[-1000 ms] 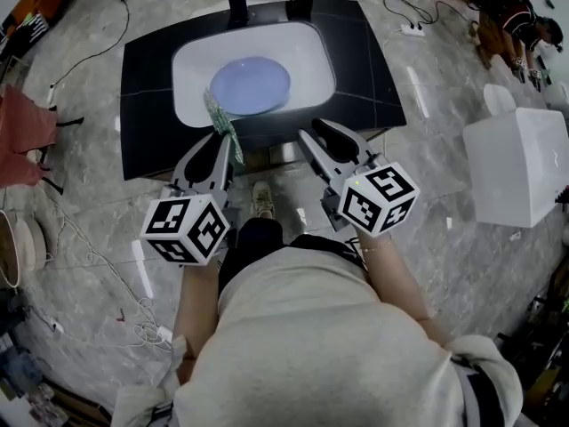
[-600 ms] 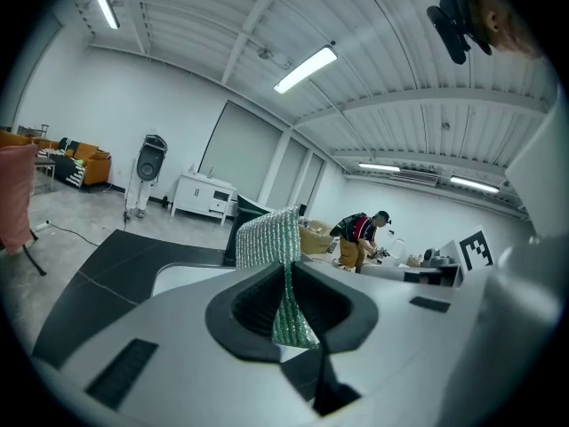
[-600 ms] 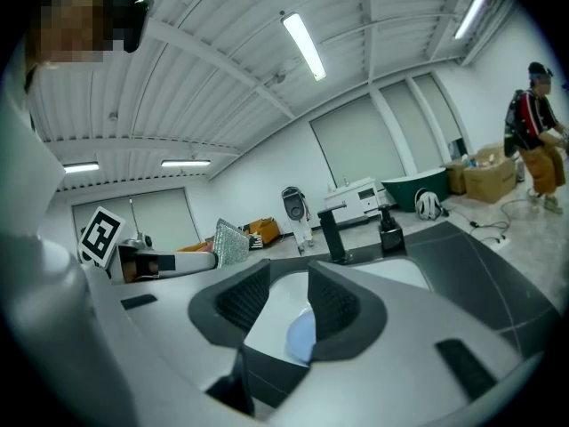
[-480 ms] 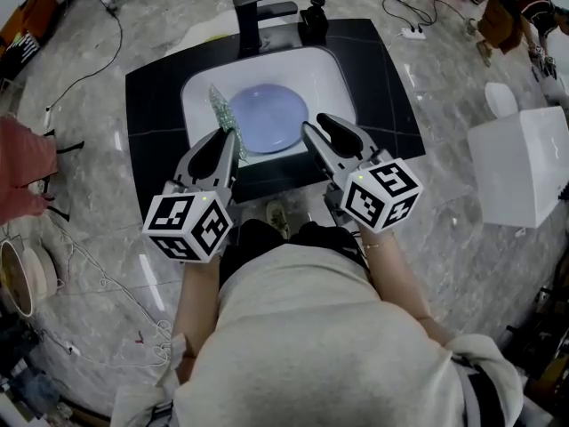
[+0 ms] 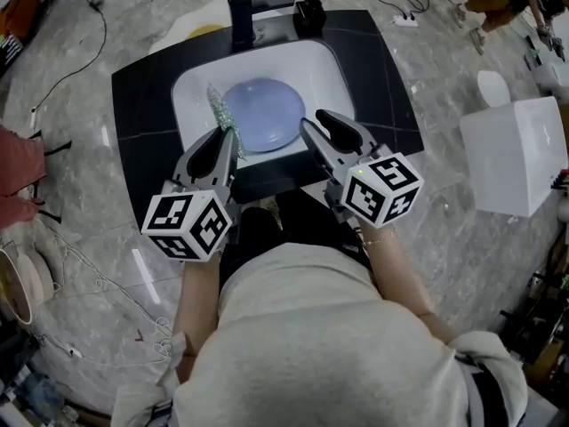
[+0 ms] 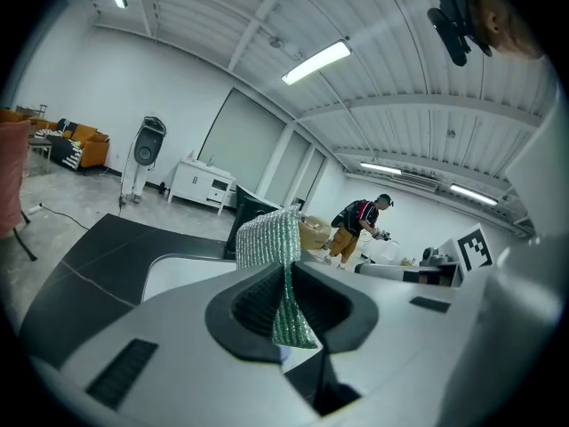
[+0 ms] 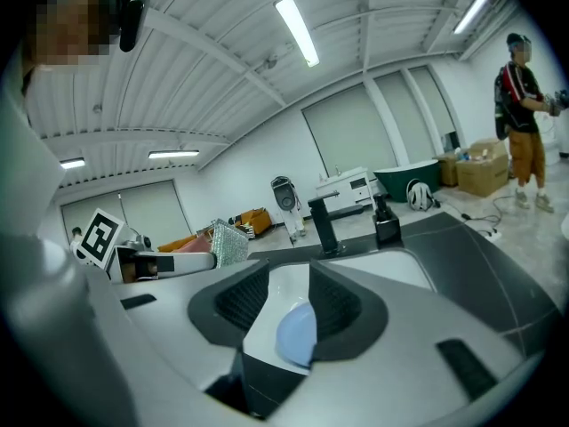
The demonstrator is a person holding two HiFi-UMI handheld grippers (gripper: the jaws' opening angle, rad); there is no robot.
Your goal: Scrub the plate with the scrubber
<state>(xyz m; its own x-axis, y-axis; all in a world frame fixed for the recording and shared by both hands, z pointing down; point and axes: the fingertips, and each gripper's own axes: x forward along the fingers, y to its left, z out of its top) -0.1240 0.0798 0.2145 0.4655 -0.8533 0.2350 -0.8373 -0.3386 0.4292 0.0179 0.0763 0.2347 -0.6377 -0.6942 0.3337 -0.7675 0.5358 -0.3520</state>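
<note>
In the white sink [image 5: 191, 87] the blue plate [image 5: 264, 114] lies flat. Our left tool [image 5: 225, 136] clamps the green scrubber [image 5: 219, 109] near the plate's left rim. Our right tool [image 5: 313, 124] holds nothing, and its jaws have just been opening. We judge that the scrubbing is not yet begun.

Lighting: bright, even, from ceiling tubes [image 6: 316, 62] overhead; pale glare streaks on the polished floor [image 5: 444, 229]. My two gripper views: strong fisheye bend, black vignetted corners, nearest foreground slightly soft.
</note>
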